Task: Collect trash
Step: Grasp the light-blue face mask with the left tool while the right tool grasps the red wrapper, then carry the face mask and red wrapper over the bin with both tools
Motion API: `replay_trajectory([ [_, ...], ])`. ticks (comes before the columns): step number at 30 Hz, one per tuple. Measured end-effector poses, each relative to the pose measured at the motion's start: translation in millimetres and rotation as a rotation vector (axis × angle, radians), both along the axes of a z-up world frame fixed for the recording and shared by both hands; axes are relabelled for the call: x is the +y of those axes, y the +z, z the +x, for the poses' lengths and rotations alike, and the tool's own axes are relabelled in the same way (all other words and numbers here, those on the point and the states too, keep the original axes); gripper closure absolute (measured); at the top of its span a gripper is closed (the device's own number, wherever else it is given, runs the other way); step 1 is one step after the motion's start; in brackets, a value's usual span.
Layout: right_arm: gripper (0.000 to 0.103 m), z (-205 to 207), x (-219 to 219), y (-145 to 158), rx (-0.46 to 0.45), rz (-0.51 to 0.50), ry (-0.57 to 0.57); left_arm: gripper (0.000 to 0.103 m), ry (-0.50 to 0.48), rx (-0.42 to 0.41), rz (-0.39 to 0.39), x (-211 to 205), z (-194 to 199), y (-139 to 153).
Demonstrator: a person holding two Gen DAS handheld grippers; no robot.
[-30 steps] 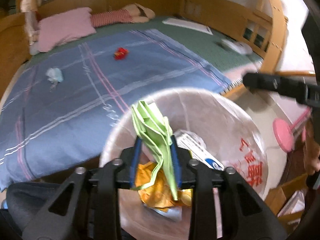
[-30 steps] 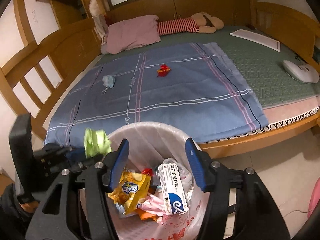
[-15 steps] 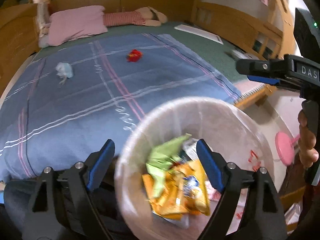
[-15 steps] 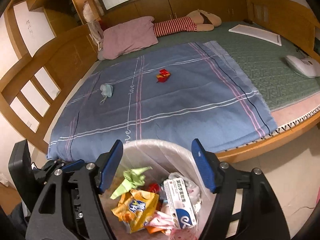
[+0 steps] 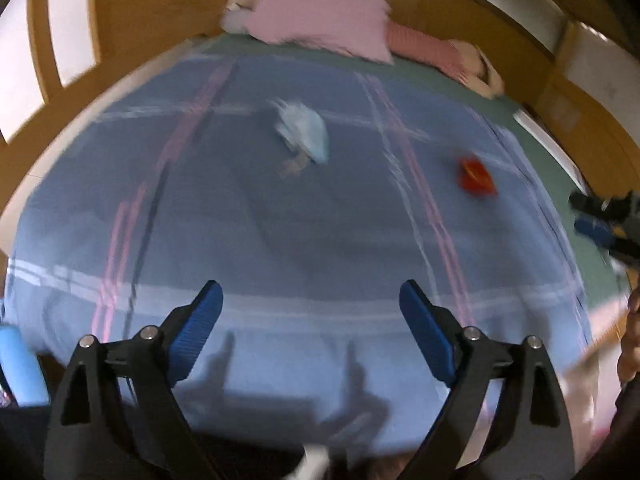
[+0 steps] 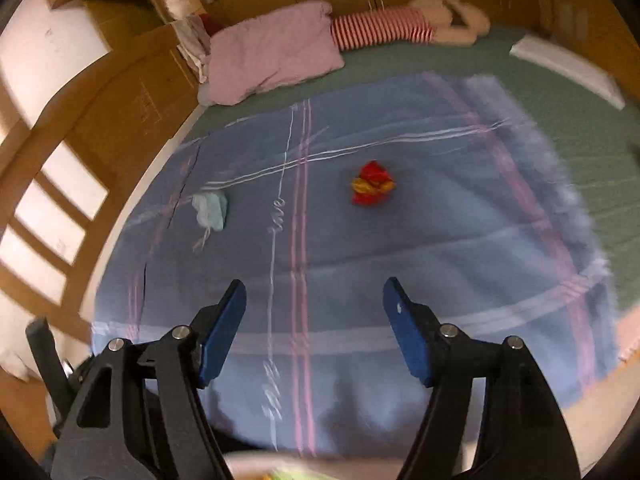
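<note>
Two pieces of trash lie on the blue plaid blanket [image 6: 400, 248]: a crumpled light blue face mask [image 6: 211, 209] at the left and a red and yellow wrapper [image 6: 372, 188] near the middle. Both also show in the blurred left wrist view, the mask [image 5: 306, 134] and the wrapper [image 5: 476, 176]. My left gripper [image 5: 310, 304] is open and empty above the blanket's near part. My right gripper [image 6: 314, 300] is open and empty, well short of the wrapper. It also shows at the right edge of the left wrist view [image 5: 600, 220].
A pink pillow [image 6: 272, 56] and a striped stuffed doll [image 6: 400, 28] lie at the bed's head. A wooden bed frame [image 6: 112, 120] runs along the left. A white flat object [image 6: 568, 68] lies on the green mat at the far right.
My left gripper opened and dropped the green paper into the trash bin. Both grippers then moved up and forward over the bed, and the bin slid out of view below.
</note>
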State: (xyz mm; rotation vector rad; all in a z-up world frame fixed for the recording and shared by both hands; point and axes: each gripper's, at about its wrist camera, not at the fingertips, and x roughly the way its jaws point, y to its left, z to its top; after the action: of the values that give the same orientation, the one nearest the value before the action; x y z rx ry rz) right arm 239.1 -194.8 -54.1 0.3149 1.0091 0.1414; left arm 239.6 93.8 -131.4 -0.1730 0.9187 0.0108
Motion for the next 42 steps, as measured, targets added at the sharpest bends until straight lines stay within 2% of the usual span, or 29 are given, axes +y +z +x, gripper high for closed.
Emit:
replay_trajectory([
  [2,0.033,40,6,-22,0.046,-0.036,-0.028,0.011,0.057,-0.003,-0.002,12,20,-9],
  [3,0.033,52,9,-30,0.055,-0.045,-0.034,0.011,0.090,0.022,-0.020,19,33,-16],
  [4,0.033,65,10,-39,0.066,-0.054,-0.043,0.011,0.118,0.053,-0.056,26,45,-22],
  [7,0.033,106,5,-70,0.119,-0.093,-0.120,0.008,0.153,0.061,-0.157,39,74,-33],
  [11,0.033,139,-6,-101,0.157,-0.072,-0.205,0.007,0.145,0.032,-0.177,39,115,-35],
  [13,0.033,147,-5,-111,0.169,-0.057,-0.204,0.006,0.169,-0.032,-0.186,40,135,-31],
  [15,0.035,155,-4,-119,0.180,-0.082,-0.190,0.005,0.168,-0.039,-0.164,36,154,-33],
  [17,0.042,160,1,-122,0.168,-0.152,-0.167,0.005,0.159,-0.020,-0.126,26,175,-40],
  [18,0.050,161,5,-122,0.161,-0.200,-0.149,0.005,0.151,-0.014,-0.104,20,183,-44],
  [21,0.063,157,8,-120,0.151,-0.234,-0.095,0.006,0.130,0.102,-0.004,4,210,-69],
  [23,0.066,151,10,-119,0.149,-0.231,-0.064,0.019,0.126,0.132,-0.022,3,219,-81],
  [24,0.068,145,11,-118,0.148,-0.233,-0.044,0.024,0.134,0.113,-0.006,3,219,-80],
  [25,0.068,141,12,-116,0.148,-0.233,-0.034,0.041,0.132,0.096,0.008,1,219,-77],
  [26,0.068,137,12,-115,0.148,-0.230,-0.025,0.050,0.115,0.103,-0.003,0,221,-75],
  [27,0.069,130,12,-113,0.147,-0.221,-0.018,0.067,0.105,0.104,-0.027,0,221,-71],
  [28,0.069,124,12,-111,0.145,-0.210,-0.014,0.074,0.100,0.102,-0.042,0,220,-68],
  [29,0.069,122,15,-110,0.142,-0.207,-0.013,0.077,0.094,0.087,-0.040,-1,218,-62],
  [34,0.069,96,23,-87,0.093,-0.169,0.009,0.080,0.072,-0.026,0.036,-12,192,-26],
  [38,0.069,65,27,-55,0.037,-0.146,0.049,0.081,0.064,-0.074,0.029,-15,152,-1],
  [42,0.069,17,34,-19,-0.034,-0.145,0.096,0.081,0.007,-0.137,0.061,-32,106,20],
])
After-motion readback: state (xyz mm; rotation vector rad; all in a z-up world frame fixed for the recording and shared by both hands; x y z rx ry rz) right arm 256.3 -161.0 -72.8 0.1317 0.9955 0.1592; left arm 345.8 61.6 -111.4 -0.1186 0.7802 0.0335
